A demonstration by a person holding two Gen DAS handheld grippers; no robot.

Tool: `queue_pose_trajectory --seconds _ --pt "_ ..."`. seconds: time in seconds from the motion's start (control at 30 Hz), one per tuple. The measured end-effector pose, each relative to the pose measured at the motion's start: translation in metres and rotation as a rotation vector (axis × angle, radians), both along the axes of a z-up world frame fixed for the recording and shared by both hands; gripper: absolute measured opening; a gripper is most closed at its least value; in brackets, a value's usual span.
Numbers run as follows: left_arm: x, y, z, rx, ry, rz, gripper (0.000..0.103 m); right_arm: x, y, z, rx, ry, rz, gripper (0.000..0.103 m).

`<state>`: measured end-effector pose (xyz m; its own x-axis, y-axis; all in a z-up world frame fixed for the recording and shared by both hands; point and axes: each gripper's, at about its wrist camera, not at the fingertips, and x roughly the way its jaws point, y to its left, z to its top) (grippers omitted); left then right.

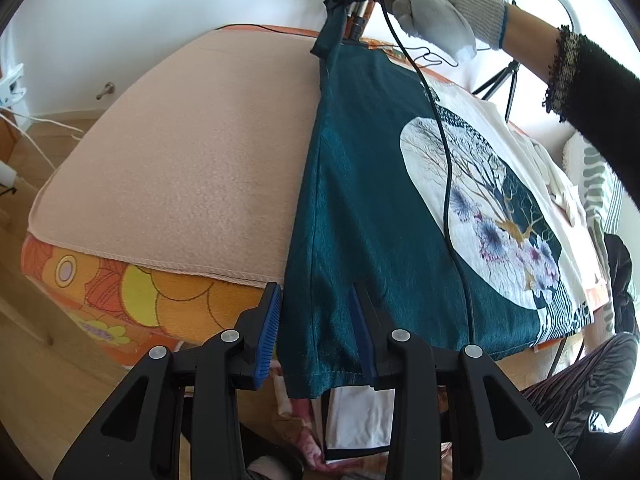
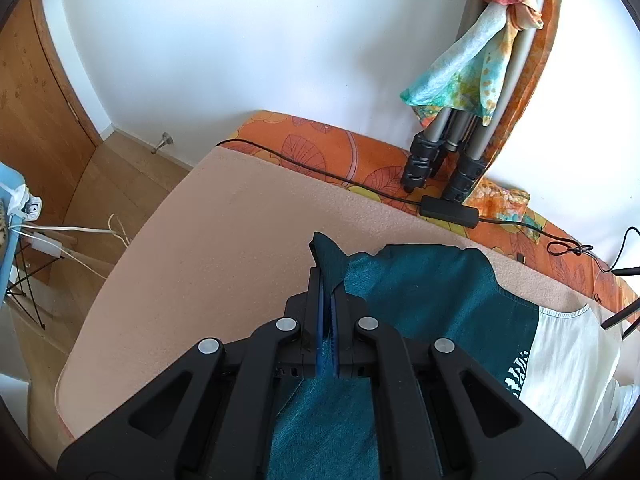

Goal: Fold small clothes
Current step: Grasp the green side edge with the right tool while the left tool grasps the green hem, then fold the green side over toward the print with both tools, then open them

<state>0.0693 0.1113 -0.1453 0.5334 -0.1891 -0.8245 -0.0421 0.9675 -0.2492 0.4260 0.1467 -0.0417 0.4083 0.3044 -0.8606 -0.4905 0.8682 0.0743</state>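
Note:
A teal shirt (image 1: 360, 200) with a round white tree print lies on a pink blanket (image 1: 180, 140) over the bed. Its near hem hangs over the bed edge between the blue pads of my left gripper (image 1: 315, 290), which stand apart and do not press the cloth. At the far end a gloved hand (image 1: 432, 0) holds my right gripper (image 1: 344, 28), which lifts the shirt's far corner. In the right wrist view the right gripper (image 2: 326, 280) is shut on that corner of the teal shirt (image 2: 420, 292), held above the blanket (image 2: 200, 260).
White clothes (image 1: 520, 152) lie right of the teal shirt. A black cable (image 1: 448, 180) trails across the print. A folded tripod (image 2: 452, 160) with a scarf (image 2: 460, 80) and a black adapter (image 2: 448, 206) stand at the bed's far edge. The orange flowered mattress (image 1: 120, 292) drops to wooden floor at left.

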Motion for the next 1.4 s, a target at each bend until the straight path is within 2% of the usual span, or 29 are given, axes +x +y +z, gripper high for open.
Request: queue_pose_trajectory --seconds 0.03,0.07,0.1,0.2,0.4,0.63,0.93,1.27,1.33,1.37,1.4 --pt "-0.001 -0.002 0.001 0.019 -0.017 -0.005 0.03 0.001 -0.002 0.002 0.007 0.0 -0.002 0.003" --pt "-0.001 -0.004 0.0 0.028 -0.015 -0.017 0.011 0.001 -0.004 0.003 0.013 0.002 -0.002 0.003" --pt "0.0 -0.005 -0.001 0.032 -0.013 -0.017 0.001 0.002 -0.006 0.003 0.016 0.002 0.0 0.003" --pt "-0.002 0.0 0.002 -0.053 -0.03 -0.025 0.0 0.001 -0.008 0.002 0.014 0.0 0.007 0.003" --pt "-0.008 -0.019 0.027 -0.114 -0.112 -0.105 0.0 0.0 -0.029 0.008 0.046 -0.01 0.005 0.003" --pt "0.002 -0.057 0.034 -0.132 -0.109 -0.21 0.0 0.003 -0.08 0.002 0.09 0.002 -0.05 0.003" --pt "0.013 -0.101 0.034 -0.146 -0.079 -0.327 0.0 0.021 -0.16 -0.039 0.086 0.074 -0.194 0.003" --pt "0.026 -0.125 0.024 -0.161 -0.027 -0.372 0.0 0.035 -0.179 -0.046 0.109 0.067 -0.19 0.003" --pt "0.026 -0.13 0.025 -0.15 -0.025 -0.385 0.002 0.036 -0.183 -0.045 0.096 0.073 -0.207 0.013" --pt "0.026 -0.131 0.026 -0.143 -0.024 -0.394 0.006 0.036 -0.187 -0.044 0.096 0.083 -0.216 0.031" --pt "0.026 -0.133 0.027 -0.14 -0.018 -0.401 0.01 0.035 -0.192 -0.042 0.097 0.085 -0.227 0.053"
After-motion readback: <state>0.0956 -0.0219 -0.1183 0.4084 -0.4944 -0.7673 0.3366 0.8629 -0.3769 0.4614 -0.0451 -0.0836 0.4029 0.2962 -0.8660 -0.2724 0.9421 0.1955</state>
